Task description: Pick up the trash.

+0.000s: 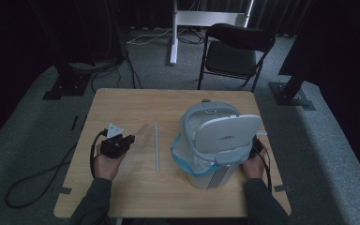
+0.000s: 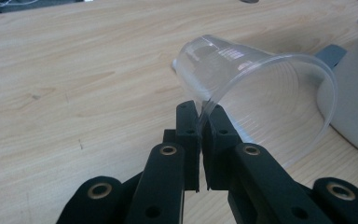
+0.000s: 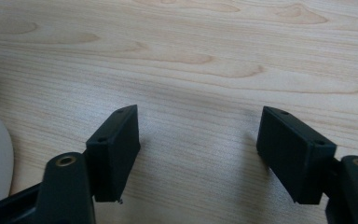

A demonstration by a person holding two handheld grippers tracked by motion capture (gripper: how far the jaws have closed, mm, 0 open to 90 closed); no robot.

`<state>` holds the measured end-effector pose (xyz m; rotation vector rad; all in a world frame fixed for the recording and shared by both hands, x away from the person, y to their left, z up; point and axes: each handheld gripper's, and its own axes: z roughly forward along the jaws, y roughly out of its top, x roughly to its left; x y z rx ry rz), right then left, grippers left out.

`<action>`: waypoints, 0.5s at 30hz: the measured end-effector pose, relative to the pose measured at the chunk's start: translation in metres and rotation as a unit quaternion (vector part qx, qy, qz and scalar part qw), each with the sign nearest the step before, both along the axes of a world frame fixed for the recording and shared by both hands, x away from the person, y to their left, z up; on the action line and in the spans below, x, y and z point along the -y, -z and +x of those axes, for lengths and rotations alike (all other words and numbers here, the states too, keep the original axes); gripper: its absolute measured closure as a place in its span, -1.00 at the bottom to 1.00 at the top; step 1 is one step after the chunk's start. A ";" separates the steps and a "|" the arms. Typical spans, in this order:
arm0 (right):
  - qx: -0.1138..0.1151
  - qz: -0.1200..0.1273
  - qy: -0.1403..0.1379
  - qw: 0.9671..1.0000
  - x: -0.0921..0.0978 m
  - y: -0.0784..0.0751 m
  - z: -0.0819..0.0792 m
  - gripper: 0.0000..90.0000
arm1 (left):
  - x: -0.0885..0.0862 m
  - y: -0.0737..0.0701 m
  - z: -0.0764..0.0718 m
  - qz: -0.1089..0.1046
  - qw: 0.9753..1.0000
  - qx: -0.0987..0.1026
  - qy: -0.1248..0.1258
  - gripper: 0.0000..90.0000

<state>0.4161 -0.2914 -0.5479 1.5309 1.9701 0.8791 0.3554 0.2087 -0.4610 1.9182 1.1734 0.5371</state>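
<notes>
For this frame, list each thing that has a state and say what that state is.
Left gripper: shut on the clear cup's rim.
Clear cup: tipped on its side, held at the rim, empty.
Right gripper: open, nothing between the jaws, above bare table.
Bin: upright, lid raised, blue-edged liner inside.
Straw: lying flat on the table, untouched.
Chair: unoccupied.

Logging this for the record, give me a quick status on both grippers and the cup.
Left gripper shut on clear cup rim. Right gripper open, empty. Bin beside cup.

1 cup [image 2: 261, 88], 1 straw [image 1: 157, 145], 1 bin [image 1: 215, 140], 1 chair [image 1: 234, 51], 2 grippers.
</notes>
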 end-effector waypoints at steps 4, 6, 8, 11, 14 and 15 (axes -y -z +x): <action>-0.003 -0.001 -0.001 1.000 0.000 0.000 0.001 -0.49 | 0.000 -0.005 0.001 -0.002 1.000 0.004 0.003 0.91; -0.006 0.000 -0.005 1.000 0.000 0.000 0.002 -0.56 | 0.000 -0.007 0.002 -0.003 1.000 0.006 0.004 0.91; -0.008 -0.002 -0.011 1.000 0.000 0.001 0.002 -0.62 | 0.000 -0.010 0.003 -0.003 1.000 0.009 0.004 0.90; -0.013 -0.003 -0.015 1.000 -0.001 0.001 0.004 -0.71 | 0.000 -0.014 0.003 -0.004 1.000 0.013 0.004 0.91; -0.012 -0.004 -0.016 1.000 0.000 0.001 0.004 -0.71 | 0.000 -0.017 0.004 -0.007 1.000 0.016 0.005 0.90; -0.012 -0.004 -0.018 1.000 0.000 0.001 0.004 -0.71 | 0.000 -0.017 0.004 -0.007 1.000 0.017 0.006 0.91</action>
